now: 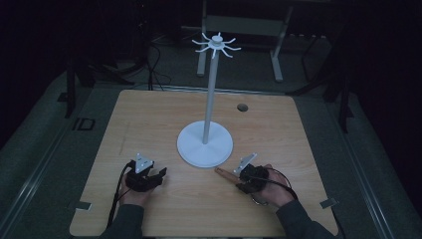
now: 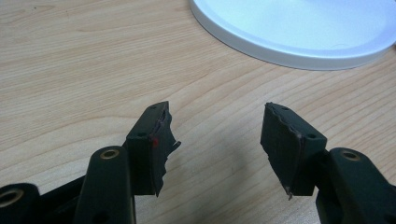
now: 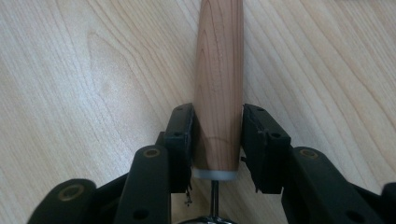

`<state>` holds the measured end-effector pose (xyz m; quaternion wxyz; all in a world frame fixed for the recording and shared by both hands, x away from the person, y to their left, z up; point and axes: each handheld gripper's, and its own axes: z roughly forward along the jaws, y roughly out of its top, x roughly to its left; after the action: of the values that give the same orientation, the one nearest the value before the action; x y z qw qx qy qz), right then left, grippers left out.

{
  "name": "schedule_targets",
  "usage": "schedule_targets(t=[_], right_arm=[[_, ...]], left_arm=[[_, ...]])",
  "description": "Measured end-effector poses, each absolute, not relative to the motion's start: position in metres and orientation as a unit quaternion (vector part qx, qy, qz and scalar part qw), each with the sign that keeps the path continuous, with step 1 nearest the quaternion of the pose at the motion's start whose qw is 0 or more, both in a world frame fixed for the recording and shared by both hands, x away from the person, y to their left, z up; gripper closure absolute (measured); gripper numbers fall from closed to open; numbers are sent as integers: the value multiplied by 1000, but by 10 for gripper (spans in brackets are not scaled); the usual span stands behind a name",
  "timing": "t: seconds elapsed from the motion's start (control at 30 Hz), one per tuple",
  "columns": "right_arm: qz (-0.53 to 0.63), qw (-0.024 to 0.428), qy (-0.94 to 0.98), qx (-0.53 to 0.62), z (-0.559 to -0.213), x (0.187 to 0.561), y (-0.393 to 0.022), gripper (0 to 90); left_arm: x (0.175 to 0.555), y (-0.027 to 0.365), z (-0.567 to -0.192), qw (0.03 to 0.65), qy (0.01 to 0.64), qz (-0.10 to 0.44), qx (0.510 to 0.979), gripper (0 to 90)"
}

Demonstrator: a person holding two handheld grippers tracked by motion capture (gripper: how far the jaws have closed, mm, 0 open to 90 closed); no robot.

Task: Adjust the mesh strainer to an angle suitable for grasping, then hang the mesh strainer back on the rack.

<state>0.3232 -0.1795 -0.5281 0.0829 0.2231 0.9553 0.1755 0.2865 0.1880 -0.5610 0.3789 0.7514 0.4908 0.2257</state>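
Now we see a white stand (image 1: pixel 205 143) on the middle of the wooden table (image 1: pixel 149 114), and we use it as our landmark. It has a round flat base, a thin upright pole and a small crown of curved hooks (image 1: pixel 216 45) on the top.

Near the front left of the base, the left hand-held gripper (image 1: pixel 160 175) rests low on the table, held by the person's left hand (image 1: pixel 133 195). In the left gripper view its jaws stand wide apart with nothing between them, only bare wood, and the rim of the base is just beyond them.

Near the front right of the base, the right hand-held gripper (image 1: pixel 240 179) is held by the right hand (image 1: pixel 272 190). Its jaws are closed on a wooden handle (image 3: pixel 218 88), one pad on each side. The handle lies on the table and its free end points toward the base, close to the rim but apart from it. At the near end of the handle we see a pale ring and a thin metal rod; what the rod carries is hidden from us.

Behind the stand, near the far edge, there is a small dark hole (image 1: pixel 242 107) in the table.
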Motion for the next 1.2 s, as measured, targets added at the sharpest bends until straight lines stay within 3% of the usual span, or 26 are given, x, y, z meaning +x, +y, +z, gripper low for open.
schedule_targets(t=[0.47, 0.63, 1.2], right_arm=[[157, 47, 957, 240, -526, 328, -186, 642], [150, 47, 957, 242, -525, 329, -186, 691], [179, 46, 953, 239, -525, 328, -187, 695]], left_arm=[[287, 188, -561, 379, 490, 225, 752, 431], [287, 188, -561, 378, 490, 224, 753, 431], [287, 187, -562, 378, 490, 223, 754, 431]])
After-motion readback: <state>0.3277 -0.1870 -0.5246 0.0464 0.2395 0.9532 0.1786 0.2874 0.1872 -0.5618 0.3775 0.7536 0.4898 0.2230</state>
